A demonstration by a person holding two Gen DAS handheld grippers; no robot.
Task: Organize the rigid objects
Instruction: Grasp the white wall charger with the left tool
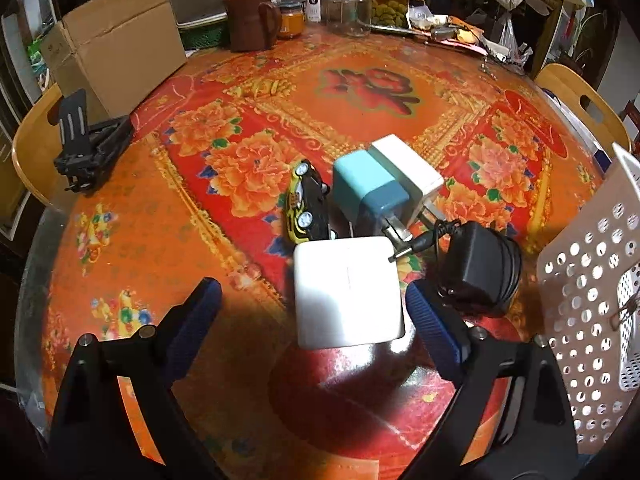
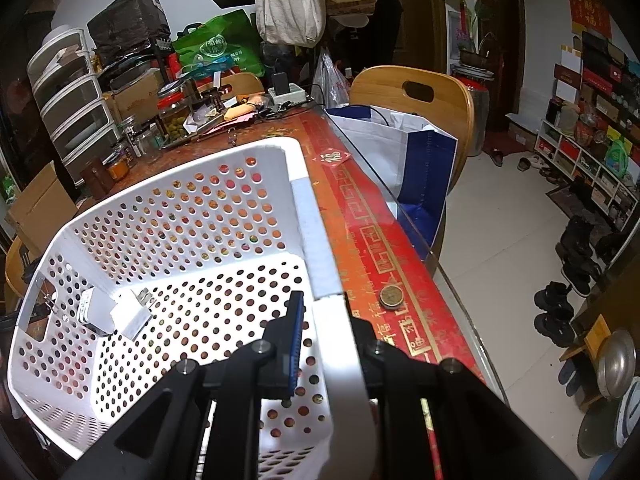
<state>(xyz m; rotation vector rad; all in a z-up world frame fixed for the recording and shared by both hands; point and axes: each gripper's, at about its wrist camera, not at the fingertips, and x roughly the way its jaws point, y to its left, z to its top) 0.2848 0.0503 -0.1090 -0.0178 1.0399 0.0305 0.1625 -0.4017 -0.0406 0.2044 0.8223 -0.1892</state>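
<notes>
Left gripper (image 1: 312,312): jaws stand wide; nothing is pressed between them. Both blue pads show at the lower centre of the left wrist frame.
Left fingers (image 1: 192,320): the pad on the frame's left is clear of every object; the pad on the frame's right sits just beside the black adapter, contact not determinable.
White square charger (image 1: 348,292): lies flat on the table between the open pads, nearer the right one, with a gap to each.
Blue plug adapter (image 1: 368,192): centre of frame, just above the white square charger, prongs pointing down-right.
White plug adapter (image 1: 408,168): directly behind the blue one, touching it.
Toy car (image 1: 306,204): black and yellow, tipped on its side, left of the blue adapter.
Black adapter (image 1: 480,272): right of centre, cord wound round it, its barrel plug lying over the white charger's upper right corner.
Right gripper (image 2: 324,344): closed on the basket's near right wall; one blue pad inside, the other finger outside.
White perforated basket (image 2: 192,208): fills the left and centre of the right wrist frame, on the table (image 1: 360,92).
Chargers in basket (image 2: 116,312): two small white plugs lie at its lower left.
Coin (image 2: 391,296): on the tablecloth border, right of the basket.
</notes>
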